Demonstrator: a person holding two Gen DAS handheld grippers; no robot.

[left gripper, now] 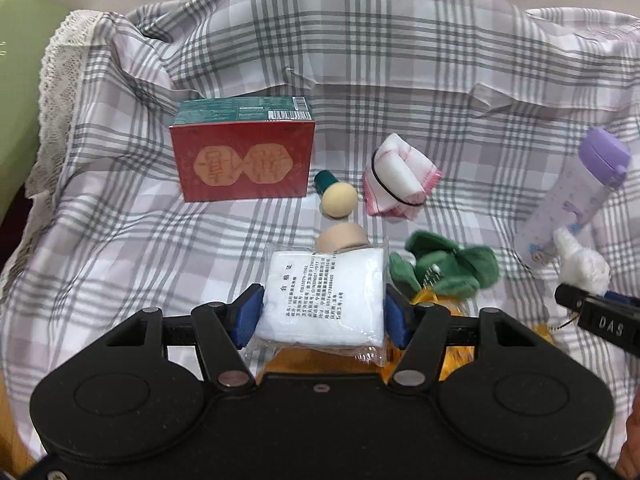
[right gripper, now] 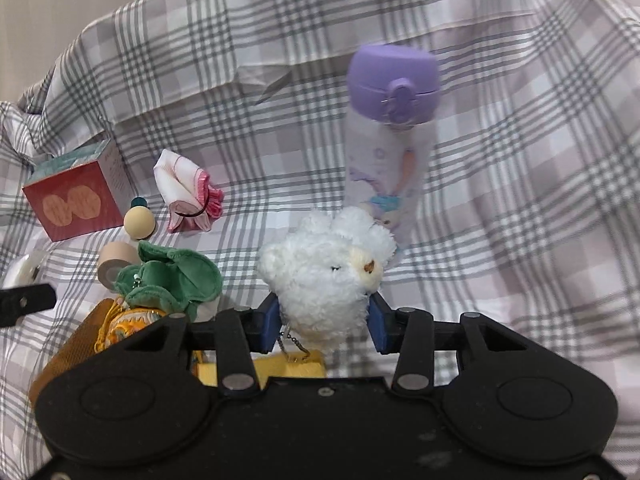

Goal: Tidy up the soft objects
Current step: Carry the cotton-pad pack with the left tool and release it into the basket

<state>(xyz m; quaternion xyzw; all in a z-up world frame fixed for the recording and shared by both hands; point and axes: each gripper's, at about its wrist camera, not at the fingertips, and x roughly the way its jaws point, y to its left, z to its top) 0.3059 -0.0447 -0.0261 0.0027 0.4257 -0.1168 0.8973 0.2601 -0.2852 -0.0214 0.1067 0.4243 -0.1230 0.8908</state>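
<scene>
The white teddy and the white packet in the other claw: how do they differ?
The white teddy is fluffy and rounded with a face and a bead chain; the white packet is flat, plastic-wrapped and carries printed text. The right gripper holds the teddy, the left gripper the packet. Both are white, soft and clamped between blue pads.

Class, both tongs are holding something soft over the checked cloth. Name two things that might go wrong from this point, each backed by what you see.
1. The left tongs grip the white cotton pack through loose, glossy plastic wrap, so it may slip out.
2. The white plush bear in the right tongs hangs close in front of the upright purple bottle; a careless swing might knock the bottle over. Its dangling ball chain may also snag.
</scene>
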